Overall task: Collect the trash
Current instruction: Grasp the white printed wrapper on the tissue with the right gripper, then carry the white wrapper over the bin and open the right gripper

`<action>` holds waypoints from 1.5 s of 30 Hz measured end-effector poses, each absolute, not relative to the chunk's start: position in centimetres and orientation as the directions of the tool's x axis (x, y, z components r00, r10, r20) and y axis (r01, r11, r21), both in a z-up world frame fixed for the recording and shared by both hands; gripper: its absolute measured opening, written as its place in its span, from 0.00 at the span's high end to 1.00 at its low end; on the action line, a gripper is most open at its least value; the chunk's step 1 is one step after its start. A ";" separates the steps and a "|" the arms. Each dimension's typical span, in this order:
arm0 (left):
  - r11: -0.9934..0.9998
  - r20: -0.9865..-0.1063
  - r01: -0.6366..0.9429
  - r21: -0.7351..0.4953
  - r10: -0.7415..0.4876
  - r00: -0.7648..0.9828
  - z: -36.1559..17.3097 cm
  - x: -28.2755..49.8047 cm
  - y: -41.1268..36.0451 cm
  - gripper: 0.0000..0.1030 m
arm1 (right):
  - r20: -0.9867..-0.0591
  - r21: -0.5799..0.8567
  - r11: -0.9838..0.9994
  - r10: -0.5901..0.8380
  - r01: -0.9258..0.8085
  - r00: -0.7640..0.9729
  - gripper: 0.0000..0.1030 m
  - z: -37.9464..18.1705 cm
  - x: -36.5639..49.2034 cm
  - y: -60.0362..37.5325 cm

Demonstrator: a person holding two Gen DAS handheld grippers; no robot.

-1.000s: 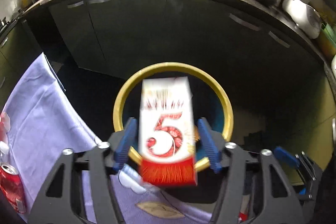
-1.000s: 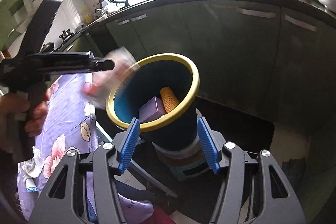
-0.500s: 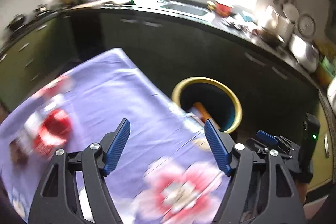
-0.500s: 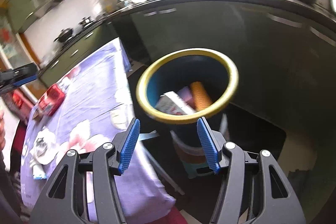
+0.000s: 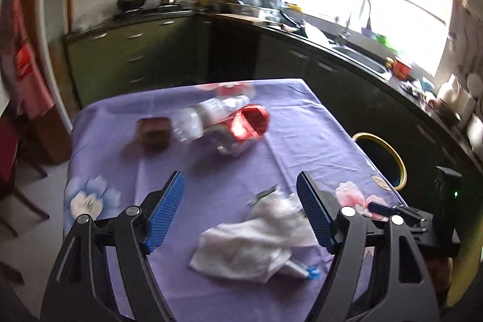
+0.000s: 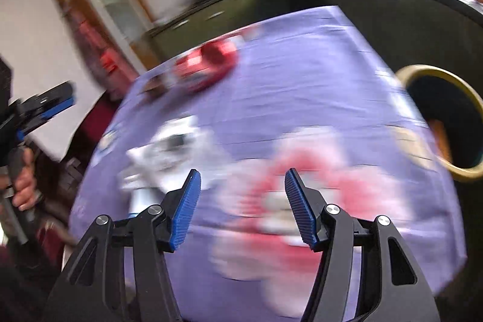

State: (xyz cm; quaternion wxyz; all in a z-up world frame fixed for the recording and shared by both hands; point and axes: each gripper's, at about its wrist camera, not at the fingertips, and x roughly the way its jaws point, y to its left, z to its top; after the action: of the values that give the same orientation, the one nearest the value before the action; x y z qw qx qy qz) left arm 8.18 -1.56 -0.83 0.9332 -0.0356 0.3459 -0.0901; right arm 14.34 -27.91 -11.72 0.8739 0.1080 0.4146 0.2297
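The crumpled white tissue (image 5: 259, 240) lies low and centre in the left wrist view, on the purple flowered tablecloth (image 5: 302, 122), just ahead of the left gripper (image 5: 240, 212), whose blue pads stand wide apart and hold nothing. A small tube with a blue cap (image 5: 302, 269) pokes out from under its lower right edge. Further up the cloth, mid-frame, sit a clear plastic bottle (image 5: 205, 113), a red and white wrapper (image 5: 244, 127) touching it, and a dark brown box (image 5: 152, 132) to the left — all blurred.

The yellow-rimmed bin (image 5: 380, 159) stands off the table's right edge, at right of the frame; the right wrist view shows something orange inside it, little else legible.

The right gripper (image 6: 243, 205) is also spread and empty, over a pink flower print; its view is heavily smeared.

By my reading, this is the step of reaching for the next piece — likely the tissue, being nearest. The next move calls for lowering the left pads around it, gathering enough of the soft bulk to lift cleanly without snagging the cloth.
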 end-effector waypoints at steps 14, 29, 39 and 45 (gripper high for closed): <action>0.971 -0.666 0.090 -0.223 -0.219 0.713 -4.3 6.6 2.6 0.29 | -0.684 0.328 0.856 0.507 -0.399 0.524 0.67 -11.1 15.1 -21.4; 0.970 -0.683 0.095 -0.223 -0.225 0.695 -5.1 7.4 2.6 0.29 | -0.725 0.371 0.830 0.538 -0.416 0.429 0.77 -12.7 17.9 -20.8; 0.969 -0.697 0.099 -0.226 -0.232 0.679 -5.6 7.8 2.2 0.29 | -0.693 0.467 0.770 0.624 -0.435 0.361 0.62 -12.8 19.9 -19.5; 0.970 -0.701 0.095 -0.226 -0.229 0.675 -5.7 8.0 2.3 0.29 | -0.676 0.488 0.732 0.661 -0.475 0.325 0.61 -12.7 20.8 -17.9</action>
State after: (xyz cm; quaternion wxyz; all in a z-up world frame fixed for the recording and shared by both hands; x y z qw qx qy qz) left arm 8.01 2.26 -5.75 0.9112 -0.0855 0.3930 -0.0891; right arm 20.79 -17.92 -12.65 0.8078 0.1008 0.4623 0.3516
